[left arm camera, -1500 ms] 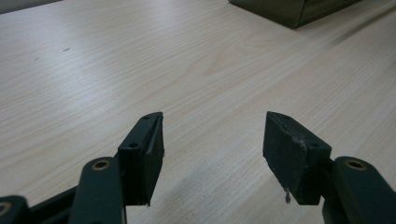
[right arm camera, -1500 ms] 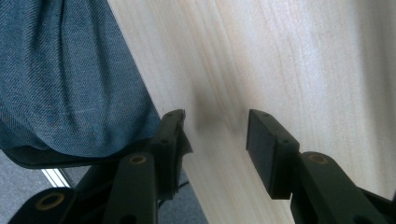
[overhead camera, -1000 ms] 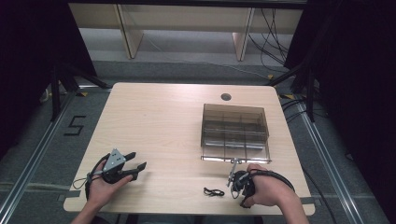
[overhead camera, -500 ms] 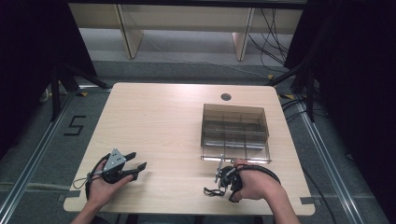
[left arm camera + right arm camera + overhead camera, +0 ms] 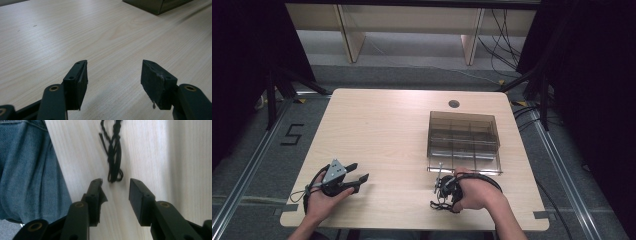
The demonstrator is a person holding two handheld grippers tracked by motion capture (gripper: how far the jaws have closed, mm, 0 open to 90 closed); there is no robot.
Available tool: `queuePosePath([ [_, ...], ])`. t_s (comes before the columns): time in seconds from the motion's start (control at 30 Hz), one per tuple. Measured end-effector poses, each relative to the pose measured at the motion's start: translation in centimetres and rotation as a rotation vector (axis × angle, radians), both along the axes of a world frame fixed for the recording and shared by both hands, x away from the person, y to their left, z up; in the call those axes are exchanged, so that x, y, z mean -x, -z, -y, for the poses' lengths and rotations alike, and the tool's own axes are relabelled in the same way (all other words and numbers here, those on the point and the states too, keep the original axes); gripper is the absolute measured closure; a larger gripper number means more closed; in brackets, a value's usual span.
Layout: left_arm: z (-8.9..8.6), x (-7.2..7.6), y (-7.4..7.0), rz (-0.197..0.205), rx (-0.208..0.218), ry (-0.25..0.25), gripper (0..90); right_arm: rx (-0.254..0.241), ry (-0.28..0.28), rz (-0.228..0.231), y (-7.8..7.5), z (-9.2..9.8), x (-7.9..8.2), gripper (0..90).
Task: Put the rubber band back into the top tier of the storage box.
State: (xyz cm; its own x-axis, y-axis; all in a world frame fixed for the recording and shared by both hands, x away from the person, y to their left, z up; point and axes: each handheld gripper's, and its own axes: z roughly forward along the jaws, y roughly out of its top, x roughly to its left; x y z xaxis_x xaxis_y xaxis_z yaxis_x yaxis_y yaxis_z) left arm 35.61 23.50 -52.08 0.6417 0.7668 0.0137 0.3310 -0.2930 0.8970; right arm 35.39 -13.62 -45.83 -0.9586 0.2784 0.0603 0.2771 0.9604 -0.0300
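A thin black twisted cord [image 5: 113,152], looped and limp, lies on pale wood-grain bench [image 5: 150,150] at upper centre, just ahead of the right tool [image 5: 115,185], whose flat jaws, spread, have been closing; the left tool [image 5: 113,72] stands spread over bare bench.

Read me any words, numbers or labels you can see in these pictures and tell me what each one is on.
"5": black mark on the grey floor left of the table, in the high view.
No other text: none readable on the table, the clear divided box or the black cord, nor in either gripper view.
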Motion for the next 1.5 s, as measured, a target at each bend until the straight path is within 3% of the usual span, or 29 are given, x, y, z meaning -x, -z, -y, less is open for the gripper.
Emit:
queuePosePath([
  [0.33, 0.0, 0.0, 0.0, -0.005, 0.004, 0.0, 38.2, 0.011, -0.033, -0.02, 0.7, -1.2, -0.7, 75.6],
  [0.37, 0.0, 0.0, 0.0, -0.007, 0.008, -0.001, 38.2, 0.006, -0.055, -0.02, 0.8, -1.3, -0.9, 78.1],
  [0.5, 0.0, 0.0, 0.1, -0.008, 0.006, 0.0, 38.1, 0.022, -0.036, -0.026, 0.9, -1.6, -1.0, 85.1],
  [0.53, 0.0, 0.0, 0.1, -0.005, 0.009, 0.001, 38.1, 0.011, -0.06, -0.026, 1.1, -1.6, -1.2, 86.6],
  [0.57, 0.0, 0.0, 0.1, -0.006, 0.007, -0.001, 38.1, 0.02, -0.031, -0.032, 1.0, -1.6, -1.1, 87.5],
  [0.6, 0.0, 0.0, 0.0, -0.005, 0.003, 0.001, 38.1, 0.022, -0.038, -0.037, 1.1, -1.6, -1.2, 88.2],
  [0.73, 0.0, 0.0, 0.1, -0.007, 0.007, -0.001, 38.1, 0.019, -0.013, -0.043, 1.0, -1.6, -1.2, 88.6],
  [0.77, 0.0, 0.0, 0.1, -0.005, 0.01, -0.002, 38.1, -0.006, -0.004, -0.045, 1.1, -1.5, -1.2, 88.6],
  [0.87, 0.0, 0.0, 0.1, -0.003, 0.009, -0.002, 38.1, -0.018, -0.006, -0.051, 0.7, -1.2, -1.3, 88.7],
  [0.93, 0.0, 0.0, 0.0, -0.005, 0.011, -0.004, 38.1, -0.005, 0.006, -0.049, 0.4, -1.1, -1.3, 88.6],
  [0.97, 0.0, 0.0, 0.0, -0.004, 0.011, -0.004, 38.1, -0.011, -0.02, -0.035, 0.3, -1.0, -1.4, 88.6],
  [1.0, 0.0, 0.0, 0.0, -0.003, 0.008, -0.005, 38.1, 0.008, 0.02, -0.034, 0.0, -0.9, -1.2, 88.7],
  [1.03, 0.0, 0.0, 0.0, -0.005, 0.01, -0.003, 38.1, 0.006, 0.015, -0.032, -0.1, -0.8, -1.3, 88.7],
  [1.23, -0.1, 0.0, 0.0, -0.003, 0.008, -0.005, 38.1, -0.037, 0.015, -0.047, -0.8, -0.2, -1.3, 88.7],
  [1.5, 0.0, 0.0, 0.0, -0.005, 0.008, -0.004, 38.1, -0.002, 0.026, -0.022, -1.6, 0.2, -1.2, 88.6],
])
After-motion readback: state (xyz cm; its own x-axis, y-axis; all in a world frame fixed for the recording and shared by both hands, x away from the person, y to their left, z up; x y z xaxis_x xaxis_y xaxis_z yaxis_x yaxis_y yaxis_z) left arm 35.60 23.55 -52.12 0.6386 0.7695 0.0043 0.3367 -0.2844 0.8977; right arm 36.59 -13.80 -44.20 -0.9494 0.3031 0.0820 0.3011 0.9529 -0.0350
